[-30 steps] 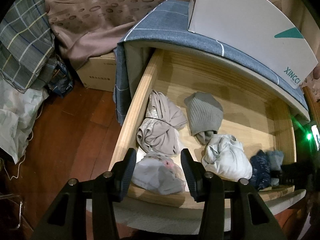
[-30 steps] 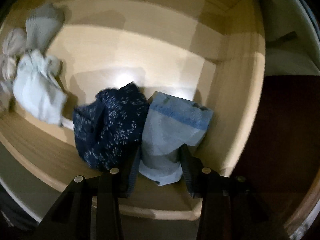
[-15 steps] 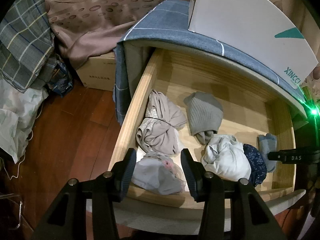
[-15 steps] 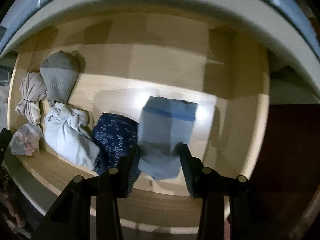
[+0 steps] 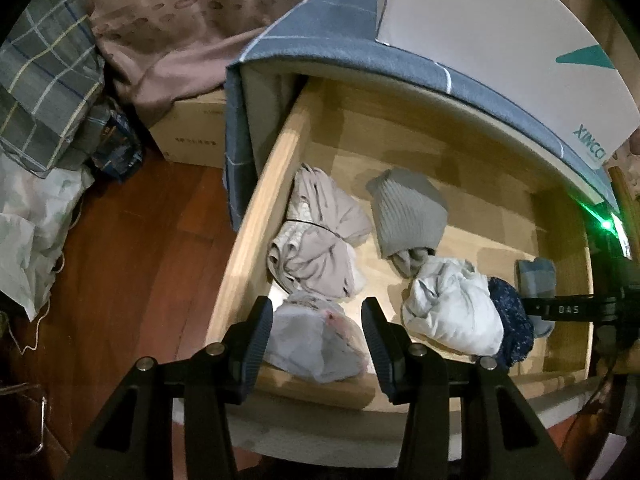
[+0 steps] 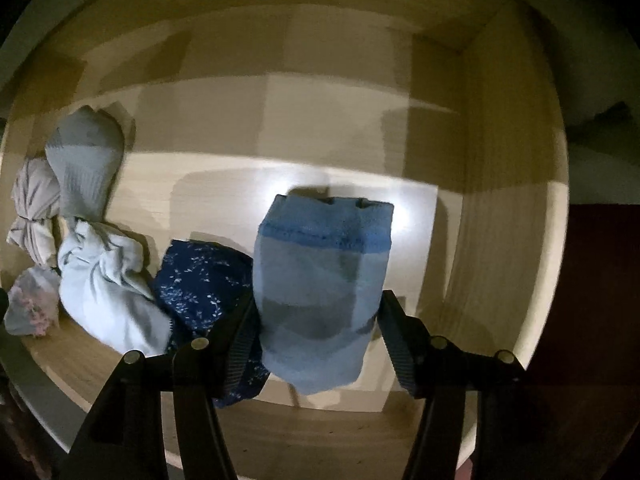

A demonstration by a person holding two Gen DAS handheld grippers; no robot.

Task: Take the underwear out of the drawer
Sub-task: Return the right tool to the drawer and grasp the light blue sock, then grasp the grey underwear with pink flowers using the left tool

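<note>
Six bundles of folded underwear lie in open wooden drawer (image 5: 256, 216), seen from left wrist camera. Left gripper (image 5: 317, 338), lower centre, jaws parted, hangs above pale mesh-wrapped bundle (image 5: 316, 344) at drawer's front edge; no pad contact visible. Beige bundle (image 5: 320, 240) and grey ribbed bundle (image 5: 408, 212) sit behind it, white bundle (image 5: 452, 308) to right.

Right wrist view: right gripper (image 6: 316, 334), jaws just been opening, straddles light blue folded underwear (image 6: 320, 280) at centre frame; pads stand slightly off fabric. Navy patterned bundle (image 6: 200, 280) touches its left side.
</note>
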